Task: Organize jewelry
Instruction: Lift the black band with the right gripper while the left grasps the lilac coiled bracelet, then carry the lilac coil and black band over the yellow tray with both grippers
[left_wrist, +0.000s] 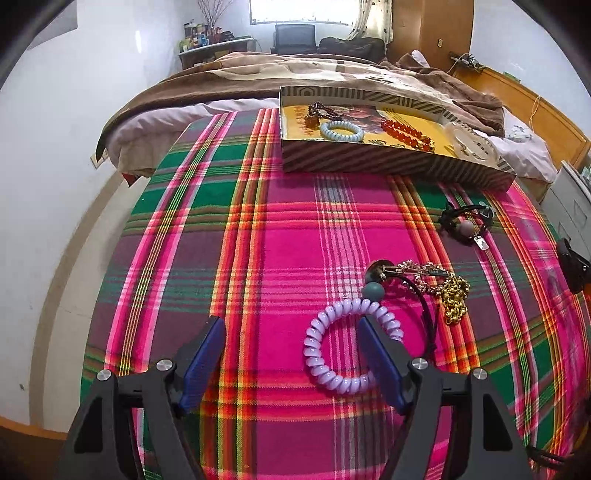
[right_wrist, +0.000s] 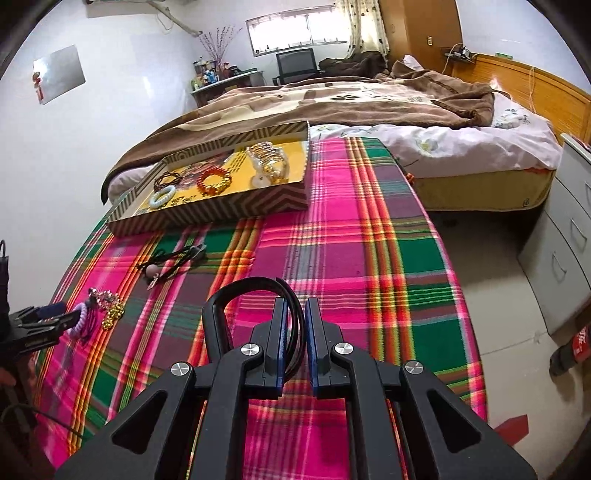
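A lilac spiral coil bracelet (left_wrist: 343, 347) lies on the plaid cloth (left_wrist: 258, 240). My left gripper (left_wrist: 291, 325) is open low over it: its right finger (left_wrist: 376, 354) sits inside the ring, and the left finger stands outside on bare cloth. My right gripper (right_wrist: 295, 306) is shut on a black hoop band (right_wrist: 221, 299), which arcs out to the left above the cloth. The striped tray (left_wrist: 369, 158), yellow inside, holds a pale blue coil (left_wrist: 341, 131), red beads (left_wrist: 406, 134) and dark beads; in the right wrist view the tray (right_wrist: 221, 210) also holds gold bangles (right_wrist: 269, 162).
Just beyond the lilac coil lie a gold chain (left_wrist: 456, 299), a sparkly clip (left_wrist: 413, 267) and a grey bead on a dark cord (left_wrist: 373, 290). A black cord with a pink bead (left_wrist: 465, 223) lies nearer the tray. A bed with a brown blanket (right_wrist: 332, 99) stands behind, with drawers (right_wrist: 565, 236) at the right.
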